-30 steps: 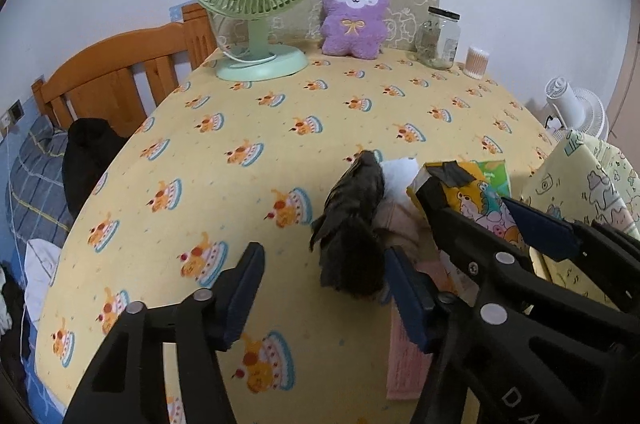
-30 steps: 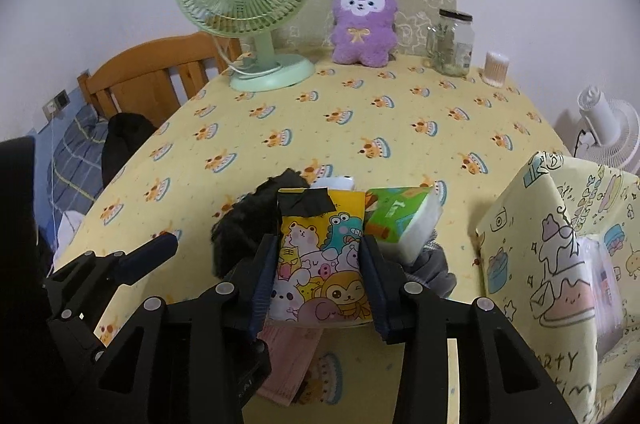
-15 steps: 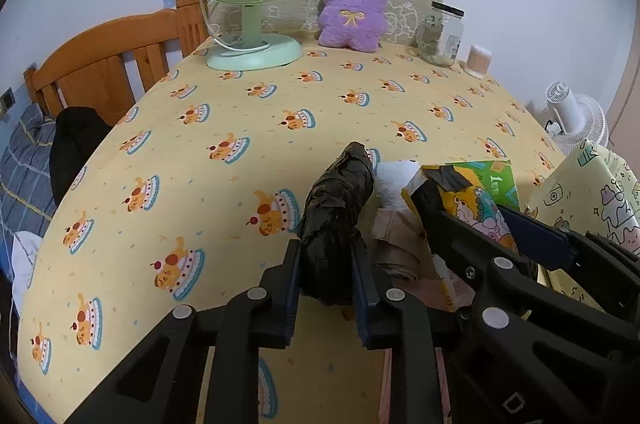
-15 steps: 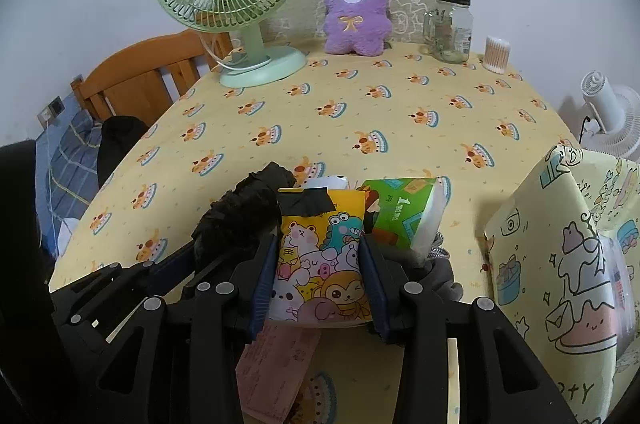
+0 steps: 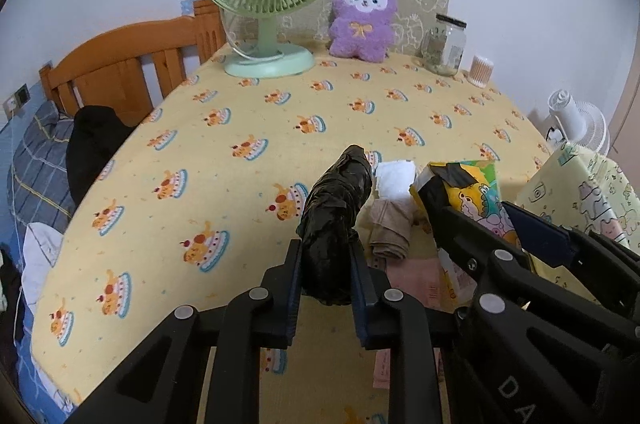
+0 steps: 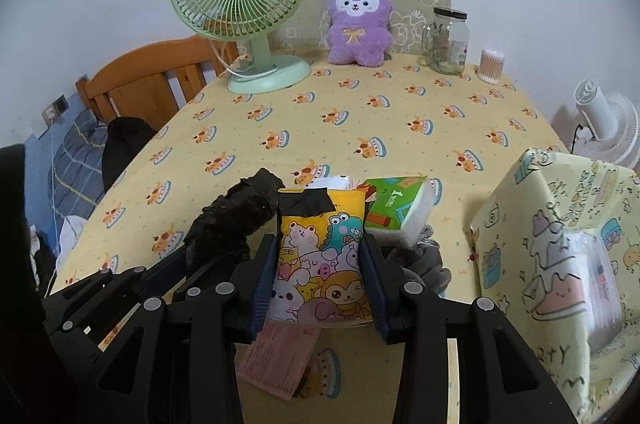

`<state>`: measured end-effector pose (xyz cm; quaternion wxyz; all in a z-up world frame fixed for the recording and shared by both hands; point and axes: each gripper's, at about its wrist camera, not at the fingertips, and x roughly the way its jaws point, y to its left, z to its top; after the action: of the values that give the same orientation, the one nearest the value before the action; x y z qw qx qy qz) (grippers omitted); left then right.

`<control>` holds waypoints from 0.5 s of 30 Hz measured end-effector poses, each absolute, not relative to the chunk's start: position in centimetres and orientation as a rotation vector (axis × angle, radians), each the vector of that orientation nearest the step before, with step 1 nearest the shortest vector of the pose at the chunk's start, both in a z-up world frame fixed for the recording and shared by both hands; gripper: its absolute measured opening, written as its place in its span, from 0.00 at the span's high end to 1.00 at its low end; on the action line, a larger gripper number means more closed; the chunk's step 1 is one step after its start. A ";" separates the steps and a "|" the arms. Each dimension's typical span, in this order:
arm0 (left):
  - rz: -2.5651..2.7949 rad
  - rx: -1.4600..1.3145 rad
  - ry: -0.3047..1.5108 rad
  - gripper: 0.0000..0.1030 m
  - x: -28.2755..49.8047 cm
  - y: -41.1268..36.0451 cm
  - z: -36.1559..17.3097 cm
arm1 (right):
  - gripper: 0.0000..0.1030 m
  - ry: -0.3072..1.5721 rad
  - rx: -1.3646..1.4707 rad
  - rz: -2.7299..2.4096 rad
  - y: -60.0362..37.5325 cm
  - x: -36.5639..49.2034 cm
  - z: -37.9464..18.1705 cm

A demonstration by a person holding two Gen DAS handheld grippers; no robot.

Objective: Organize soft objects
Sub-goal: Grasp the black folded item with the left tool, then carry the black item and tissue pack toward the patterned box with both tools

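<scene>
Left gripper (image 5: 325, 278) clamped on black cloth bundle (image 5: 336, 220) above tablecloth (image 5: 200, 159)

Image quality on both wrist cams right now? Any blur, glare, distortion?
Left wrist: sharp, no motion blur; strong fisheye bends the table edge, black vignette in the corners; the dark cloth shows little detail. Right wrist: equally sharp, same barrel warp; even indoor light, soft shadows; no glare, even on the jar.

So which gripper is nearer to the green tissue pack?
Right. The right gripper holds the cartoon pouch right beside the tissue pack; the left gripper, clamped on the black bundle, is beyond the pouch.
</scene>
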<state>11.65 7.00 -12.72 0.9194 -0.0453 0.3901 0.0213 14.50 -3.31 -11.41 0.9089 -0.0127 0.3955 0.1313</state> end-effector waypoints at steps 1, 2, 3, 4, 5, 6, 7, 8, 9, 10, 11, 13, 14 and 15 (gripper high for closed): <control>0.045 -0.094 0.796 0.80 11.4 7.0 -12.5 | 0.57 0.810 -0.023 0.270 -3.4 14.3 -11.2; 0.045 -0.095 0.791 0.80 11.2 7.0 -12.3 | 0.57 0.806 -0.021 0.269 -3.4 14.1 -11.0; 0.045 -0.097 0.785 0.80 10.9 7.0 -12.0 | 0.57 0.801 -0.019 0.270 -3.5 13.8 -10.7; 0.045 -0.097 0.782 0.80 10.8 7.0 -11.9 | 0.57 0.796 -0.019 0.270 -3.5 13.7 -10.5; 0.046 -0.097 0.777 0.80 10.6 7.0 -11.6 | 0.57 0.791 -0.021 0.270 -3.5 13.5 -10.3; 0.047 -0.097 0.773 0.80 10.5 6.9 -11.4 | 0.57 0.784 -0.022 0.270 -3.5 13.2 -10.0; 0.046 -0.096 0.768 0.80 10.2 6.9 -11.2 | 0.57 0.782 -0.022 0.270 -3.5 13.1 -9.9; 0.045 -0.095 0.764 0.80 10.0 6.8 -11.0 | 0.57 0.778 -0.022 0.270 -3.5 12.9 -9.6; 0.046 -0.092 0.758 0.80 9.8 6.8 -10.7 | 0.57 0.774 -0.021 0.271 -3.6 12.7 -9.4; 0.047 -0.088 0.753 0.80 9.6 6.8 -10.5 | 0.57 0.770 -0.021 0.271 -3.7 12.5 -9.1; 0.048 -0.085 0.747 0.80 9.4 6.7 -10.2 | 0.57 0.766 -0.021 0.272 -3.7 12.4 -8.9; 0.050 -0.080 0.736 0.80 9.0 6.7 -9.7 | 0.57 0.754 -0.020 0.276 -3.7 12.0 -8.4; 0.051 -0.080 0.731 0.80 8.8 6.7 -9.5 | 0.57 0.750 -0.020 0.278 -3.7 11.8 -8.2; 0.052 -0.078 0.724 0.80 8.6 6.6 -9.1 | 0.57 0.746 -0.020 0.280 -3.7 11.6 -7.9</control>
<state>8.61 6.64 -9.13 0.9342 -0.0384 0.3538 0.0256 11.61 -3.69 -7.93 0.9217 -0.0098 0.3631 0.1364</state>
